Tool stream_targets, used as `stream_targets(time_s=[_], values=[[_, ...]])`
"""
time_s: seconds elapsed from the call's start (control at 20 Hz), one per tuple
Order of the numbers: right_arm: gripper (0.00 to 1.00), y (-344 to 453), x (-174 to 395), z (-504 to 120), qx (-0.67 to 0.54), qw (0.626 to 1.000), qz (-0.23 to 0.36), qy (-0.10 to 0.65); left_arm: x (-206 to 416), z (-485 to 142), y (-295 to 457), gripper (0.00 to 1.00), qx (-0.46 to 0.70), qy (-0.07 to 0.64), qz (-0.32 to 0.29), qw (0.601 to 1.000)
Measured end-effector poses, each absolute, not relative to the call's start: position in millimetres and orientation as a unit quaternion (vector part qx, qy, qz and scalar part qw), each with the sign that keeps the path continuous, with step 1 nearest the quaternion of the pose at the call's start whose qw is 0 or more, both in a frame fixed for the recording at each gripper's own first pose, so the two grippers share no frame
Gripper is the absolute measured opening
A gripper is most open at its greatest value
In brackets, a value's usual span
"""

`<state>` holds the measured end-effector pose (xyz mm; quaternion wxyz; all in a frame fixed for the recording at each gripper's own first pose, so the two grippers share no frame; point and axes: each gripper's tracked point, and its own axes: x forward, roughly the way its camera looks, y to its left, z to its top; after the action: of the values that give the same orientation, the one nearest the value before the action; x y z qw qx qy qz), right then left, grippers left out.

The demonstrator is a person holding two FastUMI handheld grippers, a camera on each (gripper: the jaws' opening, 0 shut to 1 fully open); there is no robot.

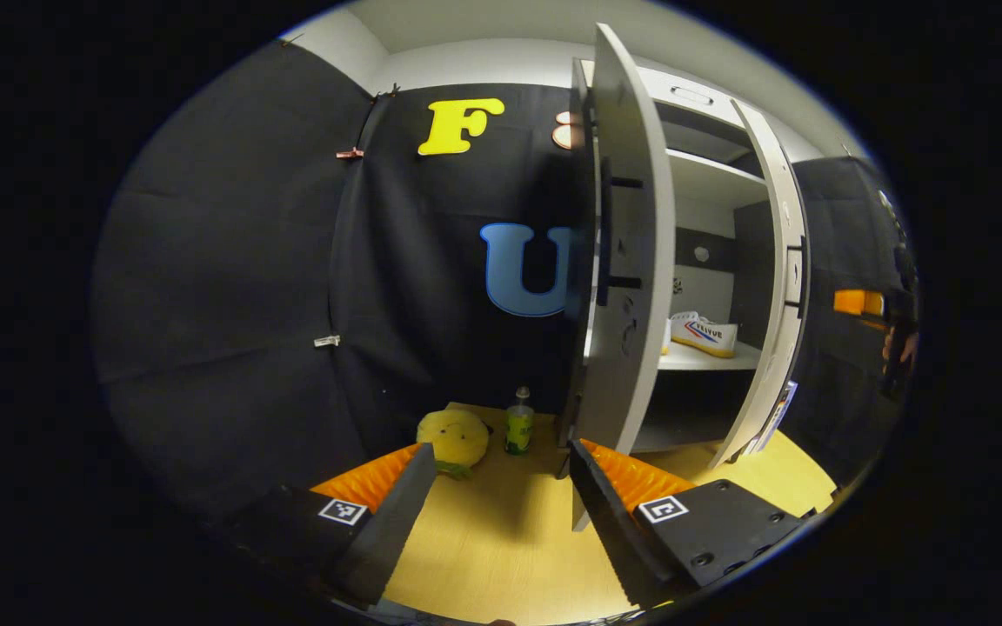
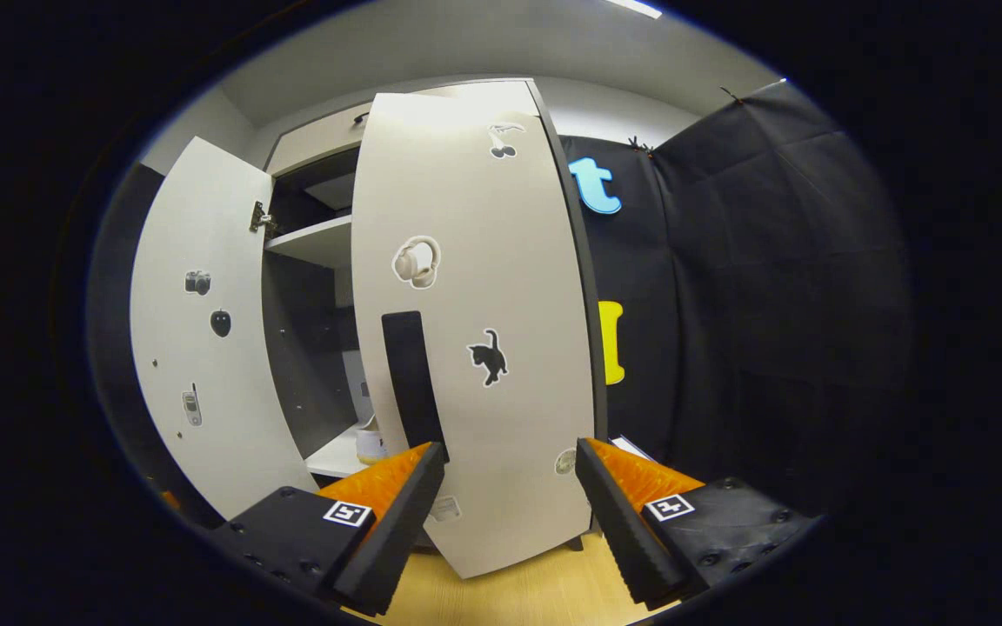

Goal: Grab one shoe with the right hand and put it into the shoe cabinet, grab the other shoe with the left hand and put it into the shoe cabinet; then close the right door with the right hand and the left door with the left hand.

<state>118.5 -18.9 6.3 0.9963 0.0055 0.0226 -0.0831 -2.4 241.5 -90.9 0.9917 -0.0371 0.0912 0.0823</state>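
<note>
One shoe cabinet (image 1: pixel 701 200), two doors (image 1: pixel 627 261) (image 1: pixel 775 278), one shoe (image 1: pixel 704 334), one bottle (image 1: pixel 518 423), one plush toy (image 1: pixel 453 437)

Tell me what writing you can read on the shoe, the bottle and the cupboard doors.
Shoe: coloured lettering on its side, too blurred to read.
Bottle: label too small to read.
Right door: picture stickers, no words.
Left door: picture stickers, no words.

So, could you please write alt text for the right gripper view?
The open right gripper faces the outside of the cabinet's half-open right door, which carries a dark vertical handle and stickers. Beyond it stand the open left door and a shelf holding a shoe.
</note>
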Motion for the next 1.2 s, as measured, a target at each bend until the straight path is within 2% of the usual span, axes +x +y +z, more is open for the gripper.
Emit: stream_targets(time_s=[0.15,0.45,0.7,1.05,1.15,1.2], values=[[0.98,-14.6,94.2,-17.0,-0.001,0.995,-0.092,0.041,16.8,-77.2,268.3,0.96,-0.055,0.084,0.085,0.991],[0.98,-15.4,62.7,-31.7,-0.04,0.992,-0.111,0.053,68.9,-25.7,295.6,0.95,-0.059,0.059,0.044,0.996],[0.98,-13.2,43.1,-50.0,-0.046,0.989,-0.121,0.076,118.5,28.0,281.6,0.95,-0.062,0.01,-0.01,0.998],[0.99,-44.4,41.1,-45.4,-0.047,0.983,-0.155,0.09,159.5,54.8,247.4,0.96,-0.042,0.001,-0.052,0.998],[0.99,-51.0,46.0,-45.5,-0.037,0.983,-0.157,0.091,162.5,59.5,248.9,0.9,-0.033,-0.001,-0.04,0.999],[0.99,-53.8,48.4,-47.6,-0.033,0.983,-0.156,0.093,165.2,61.4,248.4,0.9,-0.034,0.0,-0.04,0.999]])
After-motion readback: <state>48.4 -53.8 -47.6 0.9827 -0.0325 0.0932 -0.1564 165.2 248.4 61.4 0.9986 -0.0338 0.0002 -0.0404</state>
